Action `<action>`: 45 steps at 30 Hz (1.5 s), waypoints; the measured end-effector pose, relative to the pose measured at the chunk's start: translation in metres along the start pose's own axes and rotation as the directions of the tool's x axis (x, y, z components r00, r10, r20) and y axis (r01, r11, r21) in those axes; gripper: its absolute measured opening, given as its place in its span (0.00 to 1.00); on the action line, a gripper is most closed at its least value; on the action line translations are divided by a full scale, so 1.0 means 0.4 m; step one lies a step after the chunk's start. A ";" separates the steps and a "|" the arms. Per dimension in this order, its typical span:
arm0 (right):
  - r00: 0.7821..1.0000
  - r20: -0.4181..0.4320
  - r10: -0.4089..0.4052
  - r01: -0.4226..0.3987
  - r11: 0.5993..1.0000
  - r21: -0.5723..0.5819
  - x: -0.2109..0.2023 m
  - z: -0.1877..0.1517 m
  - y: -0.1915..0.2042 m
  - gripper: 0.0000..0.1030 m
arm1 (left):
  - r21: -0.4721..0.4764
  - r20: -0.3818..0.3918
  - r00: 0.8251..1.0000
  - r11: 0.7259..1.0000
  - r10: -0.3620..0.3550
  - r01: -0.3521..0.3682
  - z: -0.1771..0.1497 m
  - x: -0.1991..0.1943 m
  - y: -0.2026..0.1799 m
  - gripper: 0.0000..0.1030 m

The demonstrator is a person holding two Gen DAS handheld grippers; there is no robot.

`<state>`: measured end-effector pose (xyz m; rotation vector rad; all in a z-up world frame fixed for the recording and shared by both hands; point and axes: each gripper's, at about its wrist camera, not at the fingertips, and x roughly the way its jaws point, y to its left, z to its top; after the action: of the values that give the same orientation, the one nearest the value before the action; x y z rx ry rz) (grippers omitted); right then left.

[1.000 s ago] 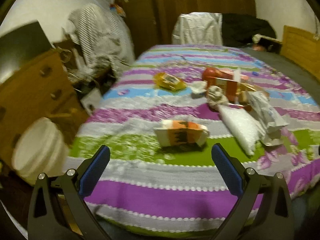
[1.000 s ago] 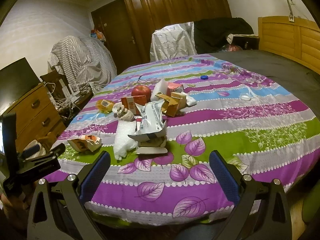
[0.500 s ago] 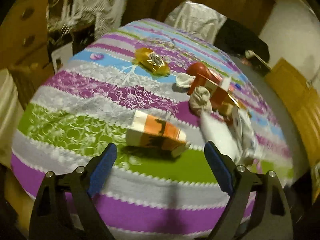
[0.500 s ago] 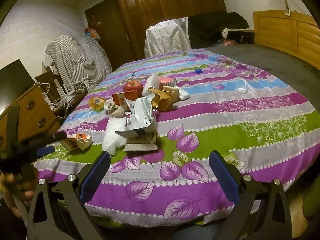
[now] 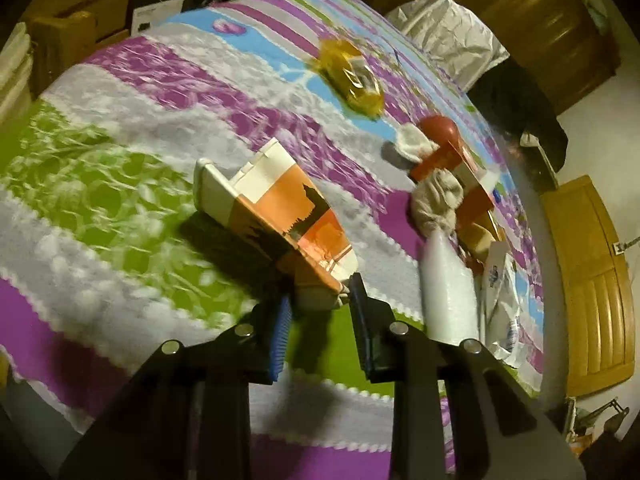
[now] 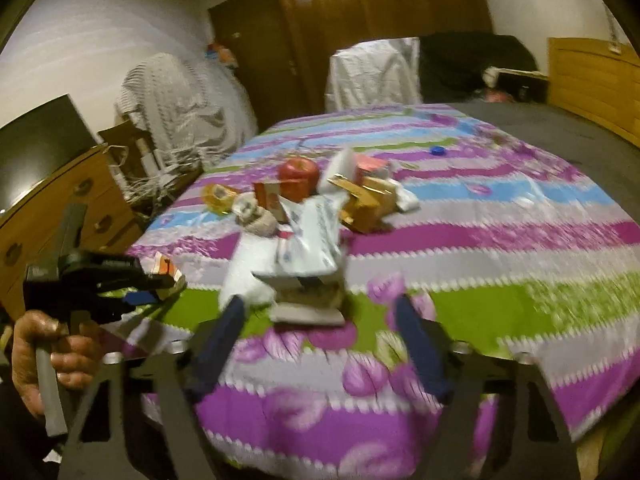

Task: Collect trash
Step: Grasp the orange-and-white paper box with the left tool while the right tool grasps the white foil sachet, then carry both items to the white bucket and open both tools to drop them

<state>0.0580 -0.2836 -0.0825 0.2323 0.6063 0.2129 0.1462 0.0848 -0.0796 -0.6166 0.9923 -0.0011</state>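
Observation:
An orange-and-white carton [image 5: 276, 208] lies on the striped quilt [image 5: 120, 168]. My left gripper [image 5: 320, 296] is shut on the carton's near end. In the right wrist view a hand [image 6: 52, 344] holds that left gripper [image 6: 156, 288] at the carton [image 6: 166, 270]. My right gripper [image 6: 320, 312] is closing, low over the bed's near edge. A flat grey card [image 6: 308, 314] under a crumpled white plastic pouch [image 6: 316, 232] lies between its jaws. The pads do not touch either one.
The pile holds a white foam bag [image 6: 244, 272], balled paper [image 6: 256, 214], a red apple [image 6: 298, 172], a yellow wrapper [image 6: 218, 196] and a brown cardboard box [image 6: 368, 204]. A blue cap [image 6: 439, 151] lies farther back. A wooden dresser [image 6: 60, 208] stands left, a headboard [image 6: 596, 80] right.
My left gripper tipped down, rolled, moved in on the carton and shut on its end. My right gripper came closer to the pile and its jaws narrowed.

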 end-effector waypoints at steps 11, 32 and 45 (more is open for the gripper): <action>0.982 -0.188 0.015 -0.013 1.000 0.010 0.228 0.140 0.008 0.58 | 0.141 0.108 0.991 0.985 0.082 -0.097 0.013 -0.095 0.039 0.26; 0.993 0.023 0.112 -0.109 0.987 -0.117 -0.020 0.257 0.200 0.31 | 0.240 0.304 0.937 0.938 0.172 -0.250 0.078 -0.274 0.097 0.26; 0.854 -0.213 0.475 -0.518 0.813 -0.265 0.127 0.343 0.768 0.31 | 0.103 0.429 0.840 0.907 0.331 -0.410 0.243 -0.529 0.374 0.26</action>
<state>0.1392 0.0012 0.0849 0.0622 0.6303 0.8386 0.0627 0.3141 0.0509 -0.2207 0.6825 0.3624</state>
